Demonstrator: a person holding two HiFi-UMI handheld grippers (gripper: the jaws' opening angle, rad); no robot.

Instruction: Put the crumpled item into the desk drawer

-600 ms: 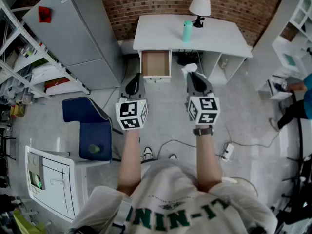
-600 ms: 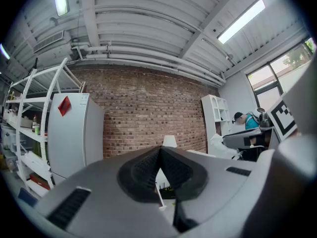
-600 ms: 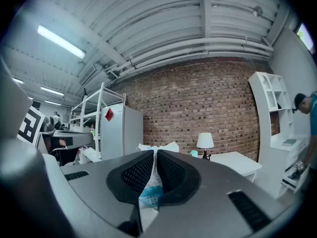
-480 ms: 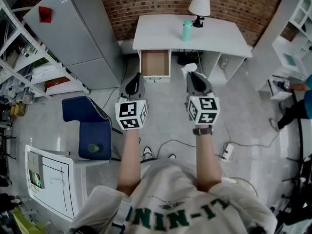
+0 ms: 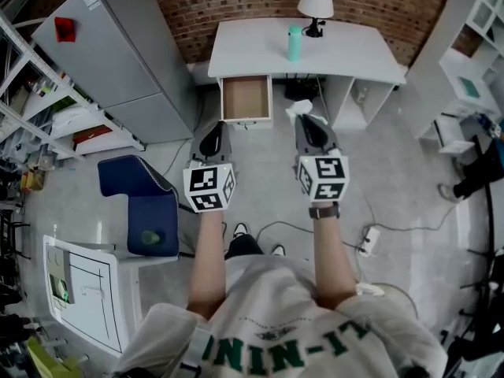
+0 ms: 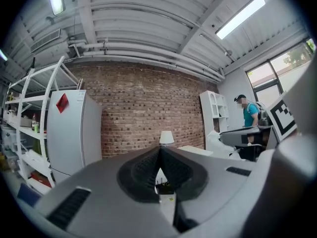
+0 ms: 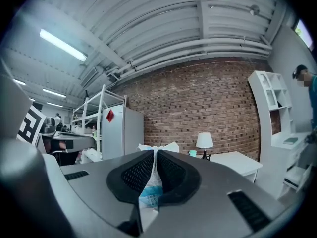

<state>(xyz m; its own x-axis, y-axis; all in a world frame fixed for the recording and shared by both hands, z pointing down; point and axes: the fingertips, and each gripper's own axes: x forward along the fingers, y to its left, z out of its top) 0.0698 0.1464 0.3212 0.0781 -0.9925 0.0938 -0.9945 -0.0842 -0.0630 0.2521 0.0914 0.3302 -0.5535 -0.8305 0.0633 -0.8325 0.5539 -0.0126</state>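
The crumpled item (image 5: pixel 298 110) is a white wad with a blue printed patch (image 7: pixel 148 198), pinched in my right gripper (image 5: pixel 306 119), which is shut on it. It sticks out past the fingertips (image 7: pixel 157 148). My left gripper (image 5: pixel 214 126) is held level beside the right one, jaws together (image 6: pixel 160 151) with nothing in them. Both hang over the floor in front of the white desk (image 5: pixel 346 53). The desk drawer (image 5: pixel 246 98) stands pulled out at the desk's left, brown inside and empty, just beyond my left gripper.
A lamp (image 5: pixel 315 2) and a teal bottle (image 5: pixel 294 43) stand on the desk. A grey cabinet (image 5: pixel 118 53) is at left, a blue chair (image 5: pixel 146 211) and white unit (image 5: pixel 83 290) nearer. White shelving (image 5: pixel 472 46), a person (image 5: pixel 488 164) and a floor power strip (image 5: pixel 368 242) are at right.
The desk and drawer have drawn slightly nearer the grippers as the person steps forward. Both grippers keep their pose side by side; the right one still holds the crumpled item.
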